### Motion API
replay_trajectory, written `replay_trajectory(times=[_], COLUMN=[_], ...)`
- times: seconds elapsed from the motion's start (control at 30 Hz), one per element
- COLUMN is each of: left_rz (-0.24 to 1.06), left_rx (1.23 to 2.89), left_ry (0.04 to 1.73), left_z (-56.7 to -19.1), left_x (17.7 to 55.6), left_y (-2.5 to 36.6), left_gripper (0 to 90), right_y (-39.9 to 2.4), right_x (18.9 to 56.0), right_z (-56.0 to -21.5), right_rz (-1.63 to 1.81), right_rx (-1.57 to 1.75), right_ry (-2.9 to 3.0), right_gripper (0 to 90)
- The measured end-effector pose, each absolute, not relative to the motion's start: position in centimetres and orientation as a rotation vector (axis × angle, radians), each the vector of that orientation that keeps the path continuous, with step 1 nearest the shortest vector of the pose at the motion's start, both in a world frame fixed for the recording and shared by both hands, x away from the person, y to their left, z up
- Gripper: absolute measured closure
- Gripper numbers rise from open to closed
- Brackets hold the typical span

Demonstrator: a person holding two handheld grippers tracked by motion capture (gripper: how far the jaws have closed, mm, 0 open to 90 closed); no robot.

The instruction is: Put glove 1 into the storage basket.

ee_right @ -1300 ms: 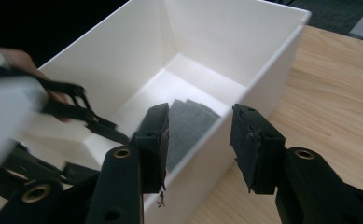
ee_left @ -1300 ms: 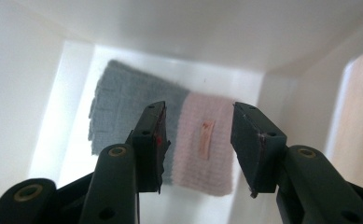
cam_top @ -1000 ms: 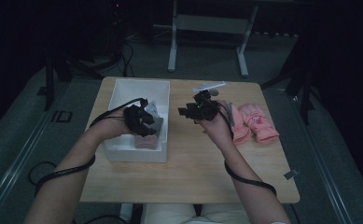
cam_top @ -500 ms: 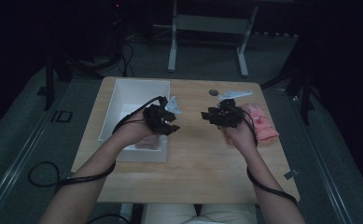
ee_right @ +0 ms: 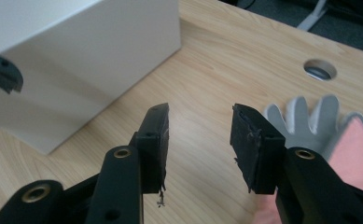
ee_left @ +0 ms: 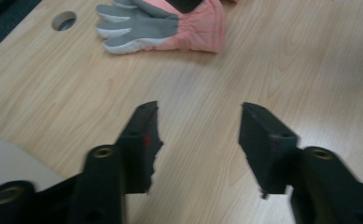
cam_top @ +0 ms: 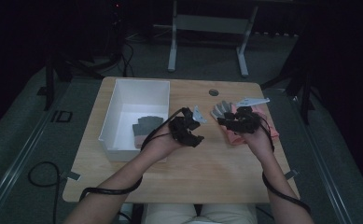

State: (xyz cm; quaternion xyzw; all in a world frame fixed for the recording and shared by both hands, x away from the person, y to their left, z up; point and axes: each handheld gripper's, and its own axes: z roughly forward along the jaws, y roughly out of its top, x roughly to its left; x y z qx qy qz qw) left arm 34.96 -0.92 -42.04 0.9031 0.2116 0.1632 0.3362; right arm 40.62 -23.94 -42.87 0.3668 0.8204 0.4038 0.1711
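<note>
A pink glove with grey fingers (cam_top: 265, 127) lies on the wooden table (cam_top: 216, 168) at the right. My right gripper (cam_top: 230, 122) hovers at its left edge, open and holding nothing. In the right gripper view the glove's grey fingers (ee_right: 310, 119) lie just right of the open right gripper (ee_right: 200, 135). My left gripper (cam_top: 191, 131) stands open over bare wood at mid-table, to the right of the white box (cam_top: 123, 100). In the left gripper view the open left gripper (ee_left: 198, 135) faces the glove (ee_left: 170, 25) farther off. A second grey and pink glove (cam_top: 146, 128) lies inside the box.
A round cable hole (cam_top: 213, 92) sits in the table behind the grippers, also seen as the hole (ee_right: 320, 70) in the right gripper view. The box wall (ee_right: 76, 60) stands close on the right gripper's left. A metal stand (cam_top: 207, 28) is on the floor beyond the table.
My left gripper has come out of the white box to the table's middle, leaving a glove inside. My right gripper has moved right, to the pink glove on the table.
</note>
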Motion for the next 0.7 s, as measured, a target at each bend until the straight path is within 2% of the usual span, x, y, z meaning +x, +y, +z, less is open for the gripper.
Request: replay_trajectory(times=[0.13,0.23,0.43,0.6,0.7], left_rz=[0.439,0.401,0.365,0.325,0.305], left_rx=[2.332,2.315,2.321,2.317,2.276], left_ry=[0.512,0.511,0.508,0.486,0.476], left_z=[-43.7,-45.0,-47.5,-48.9,-51.0], left_x=[34.3,34.1,33.8,33.4,32.5], left_y=[-2.3,-2.9,-3.9,-4.1,-4.1], left_gripper=[44.6,42.3,18.1,5.5,2.0], right_y=[-25.3,-26.2,-27.6,-28.1,-28.6], right_x=[40.4,40.3,40.4,40.5,40.8], right_z=[-43.6,-44.1,-44.8,-45.3,-46.0], right_rz=[1.138,1.114,1.108,1.074,1.052], right_rx=[1.062,1.079,1.102,1.082,1.038], right_ry=[2.325,2.320,2.297,2.306,2.323], right_gripper=[56.4,56.5,58.0,58.7,58.6])
